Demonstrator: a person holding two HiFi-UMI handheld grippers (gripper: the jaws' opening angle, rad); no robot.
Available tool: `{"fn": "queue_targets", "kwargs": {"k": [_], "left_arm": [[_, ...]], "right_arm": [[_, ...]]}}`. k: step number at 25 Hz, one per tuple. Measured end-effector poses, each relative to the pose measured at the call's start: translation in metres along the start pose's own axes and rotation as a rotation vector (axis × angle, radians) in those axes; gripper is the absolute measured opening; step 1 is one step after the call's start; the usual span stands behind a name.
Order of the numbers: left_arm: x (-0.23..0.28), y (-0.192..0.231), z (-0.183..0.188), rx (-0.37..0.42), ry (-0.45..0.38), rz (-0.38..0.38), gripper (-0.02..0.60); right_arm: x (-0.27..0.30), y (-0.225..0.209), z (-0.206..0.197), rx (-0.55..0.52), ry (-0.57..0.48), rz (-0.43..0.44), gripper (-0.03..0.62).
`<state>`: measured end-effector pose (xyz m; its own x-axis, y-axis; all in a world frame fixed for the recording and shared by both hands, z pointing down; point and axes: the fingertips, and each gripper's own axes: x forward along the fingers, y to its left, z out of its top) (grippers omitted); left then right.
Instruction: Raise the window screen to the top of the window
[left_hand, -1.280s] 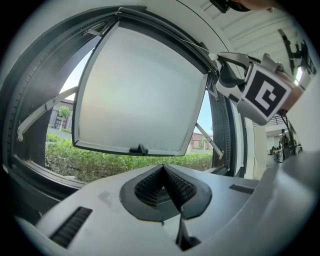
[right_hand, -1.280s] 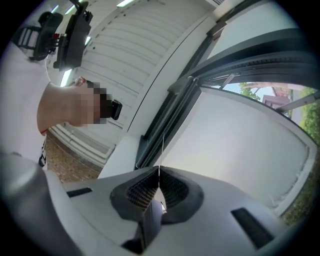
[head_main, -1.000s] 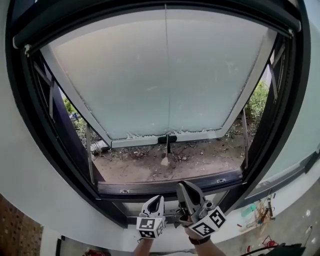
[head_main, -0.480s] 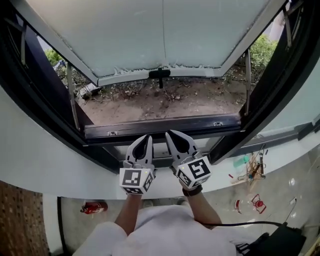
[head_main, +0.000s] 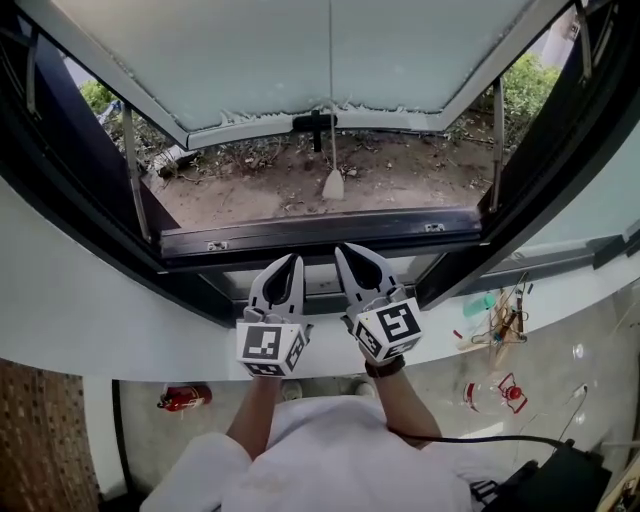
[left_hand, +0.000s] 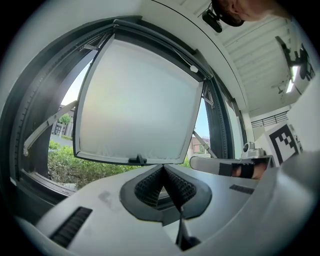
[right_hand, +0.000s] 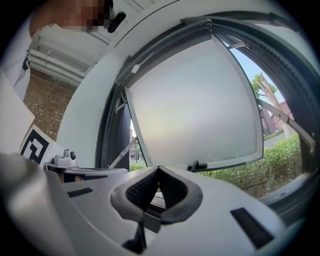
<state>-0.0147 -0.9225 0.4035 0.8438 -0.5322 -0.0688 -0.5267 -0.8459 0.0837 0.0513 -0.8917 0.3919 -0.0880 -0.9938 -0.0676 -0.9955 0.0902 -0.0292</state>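
You held both grippers low and side by side just inside the black lower window frame (head_main: 320, 232). The left gripper (head_main: 289, 270) had its jaws pressed together with nothing between them, and the right gripper (head_main: 352, 262) was closed and empty in the same way. The pale window screen (head_main: 330, 50) was drawn down over most of the opening. Its bottom rail (head_main: 240, 130) ran left to right and stopped short of the frame, leaving a gap that showed bare ground outside. A small black handle (head_main: 314, 122) sat at the middle of that rail, ahead of and above both grippers and well apart from them, roughly in line with the space between the two. A thin pull cord (head_main: 331, 70) ran down the screen's centre and ended in a pale cone-shaped pull (head_main: 332, 185) hanging below the rail, slightly toward your right gripper's side. That gripper looked marginally better placed to reach forward and up for it.
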Motion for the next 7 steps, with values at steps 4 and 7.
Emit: {"fn": "queue_targets", "kwargs": {"k": [4,7], "left_arm": [[0.0014,-0.0041,-0.0012,0.006,0.006,-0.007,0.002],[0.0005,-0.0062,-0.0009,0.013,0.007,-0.008,0.002]], "right_arm": [[0.0014,0.0019,-0.0039,-0.022,0.020,0.012,0.002],[0.0006,0.0031,-0.0058,-0.027,0.028,0.013,0.002]]}}
